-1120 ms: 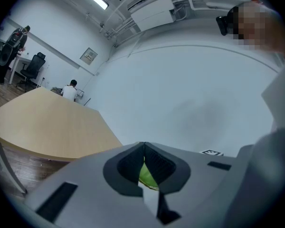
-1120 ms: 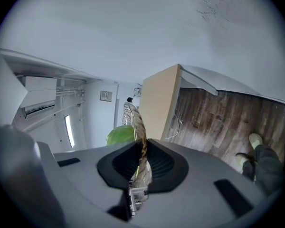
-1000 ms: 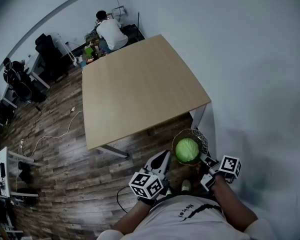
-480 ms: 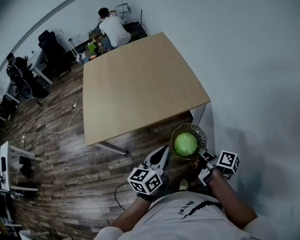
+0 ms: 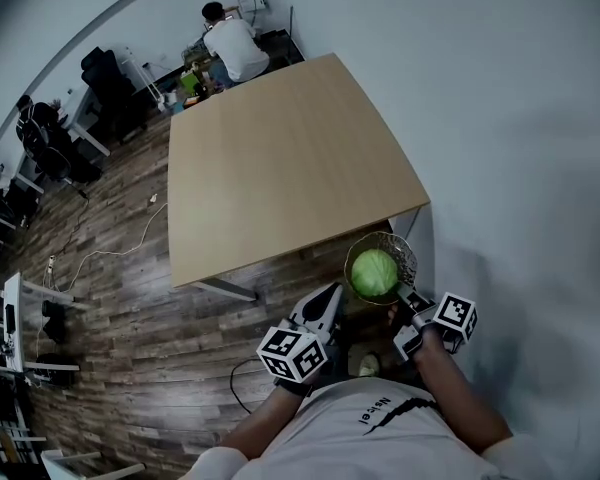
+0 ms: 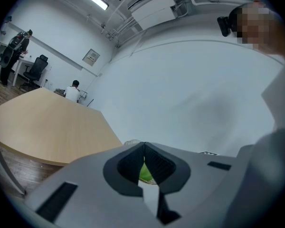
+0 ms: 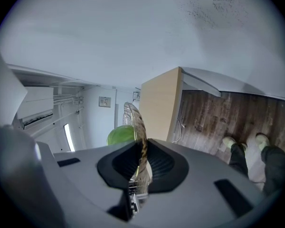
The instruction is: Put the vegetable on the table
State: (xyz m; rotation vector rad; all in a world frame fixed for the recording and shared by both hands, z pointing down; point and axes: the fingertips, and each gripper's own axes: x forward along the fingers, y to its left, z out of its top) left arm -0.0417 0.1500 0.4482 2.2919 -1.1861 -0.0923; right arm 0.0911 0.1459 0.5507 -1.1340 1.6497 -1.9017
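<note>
A round green cabbage (image 5: 375, 273) sits in a clear glass bowl (image 5: 401, 253), held in the air just off the near right corner of the light wooden table (image 5: 280, 158). My right gripper (image 5: 407, 298) is shut on the bowl's near rim. In the right gripper view the rim (image 7: 136, 120) runs edge-on between the jaws of the right gripper (image 7: 141, 145), with the cabbage (image 7: 119, 135) behind it. My left gripper (image 5: 330, 296) hangs left of the bowl. In its own view the left gripper (image 6: 143, 145) is shut and empty, and a sliver of cabbage (image 6: 145, 173) shows behind it.
The table top is bare, with white legs (image 5: 223, 291) below it. A white wall (image 5: 520, 148) runs along the right. Cables (image 5: 100, 258) lie on the dark wood floor. A seated person (image 5: 232, 43) and office chairs (image 5: 105, 93) are at the far end.
The bowl with the cabbage has come up and closer to the table's near right corner. My left gripper has risen a little alongside it.
</note>
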